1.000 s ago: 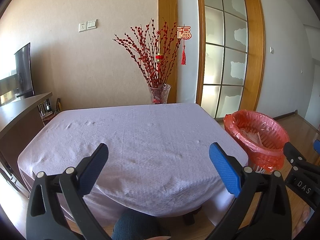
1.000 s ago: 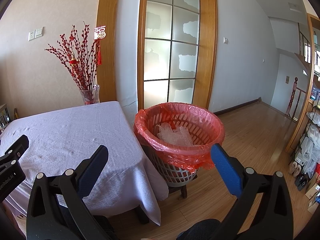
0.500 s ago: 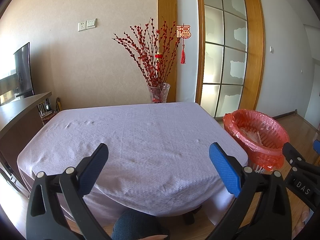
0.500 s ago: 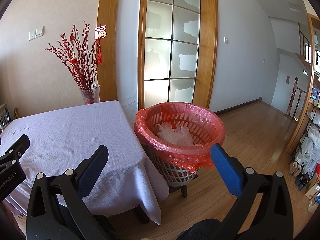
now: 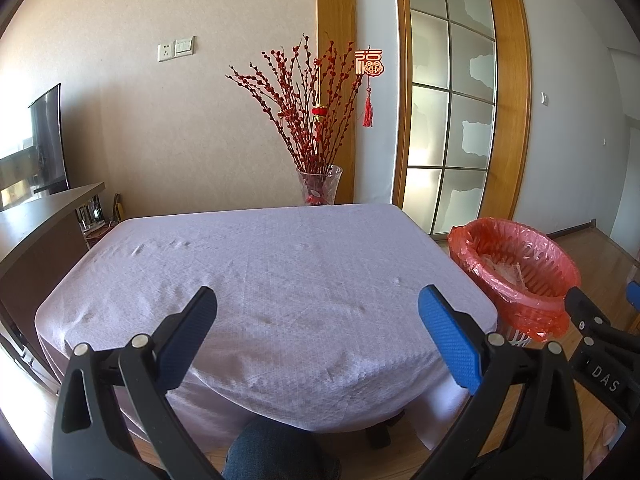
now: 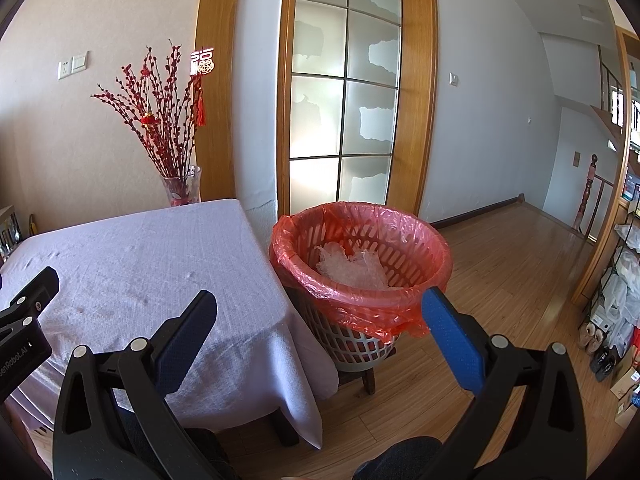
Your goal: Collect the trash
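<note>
Beside the right edge of the tabletop a basket is standing on a low stool, lined with a red bag whose rim is folding over the outside. Crumpled clear plastic is lying inside the bag, towards the near side. A pale lilac cloth is covering the tabletop and hanging down over its near and right edges, almost touching the basket.

Over the near edge of the tabletop the left tool is hovering with its two fingers spread wide apart and nothing between them. Just to its right, the right tool is hanging over the near right corner, its fingers likewise wide apart and gripping nothing; the right finger's blue pad is overlapping the near rim of the bag in this view.

Behind the far edge of the tabletop a glass vase is holding red berry branches, with a red tasselled ornament hanging from them.
</note>
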Motion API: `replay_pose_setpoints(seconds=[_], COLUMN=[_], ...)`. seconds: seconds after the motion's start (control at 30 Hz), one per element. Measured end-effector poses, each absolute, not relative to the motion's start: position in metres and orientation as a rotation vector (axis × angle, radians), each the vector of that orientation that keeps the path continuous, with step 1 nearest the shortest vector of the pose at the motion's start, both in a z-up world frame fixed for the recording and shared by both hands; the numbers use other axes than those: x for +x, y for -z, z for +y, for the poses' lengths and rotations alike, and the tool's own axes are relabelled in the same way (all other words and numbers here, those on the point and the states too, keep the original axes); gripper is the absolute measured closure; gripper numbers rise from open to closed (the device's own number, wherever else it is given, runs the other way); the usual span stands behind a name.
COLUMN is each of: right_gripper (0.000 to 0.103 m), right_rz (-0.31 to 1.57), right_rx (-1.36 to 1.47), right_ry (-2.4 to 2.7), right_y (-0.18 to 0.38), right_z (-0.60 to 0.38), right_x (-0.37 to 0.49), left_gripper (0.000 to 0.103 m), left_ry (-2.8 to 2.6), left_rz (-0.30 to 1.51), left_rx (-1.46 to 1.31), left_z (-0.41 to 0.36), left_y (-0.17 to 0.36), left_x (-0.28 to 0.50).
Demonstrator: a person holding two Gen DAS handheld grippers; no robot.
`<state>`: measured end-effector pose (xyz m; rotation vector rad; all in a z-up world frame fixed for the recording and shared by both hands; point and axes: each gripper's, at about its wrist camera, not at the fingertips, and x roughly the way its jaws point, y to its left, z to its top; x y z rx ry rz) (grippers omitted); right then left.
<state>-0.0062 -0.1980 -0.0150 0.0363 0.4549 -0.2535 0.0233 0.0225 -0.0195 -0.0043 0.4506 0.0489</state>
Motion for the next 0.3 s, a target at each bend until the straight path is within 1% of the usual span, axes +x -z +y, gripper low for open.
replay_pose_setpoints(seconds=[0.3], right_gripper=[0.002], right_rz=[0.455], right_rx=[0.036], right_ry=[0.254], right_y=[0.0148], right_z=[-0.198], right_x=[-0.0059], left_gripper=[0.004], left_ry=[-0.046], left_rz=[0.455], left_rx=[-0.007], left_z=[0.0237], left_y=[0.0185], left_x=[0.024])
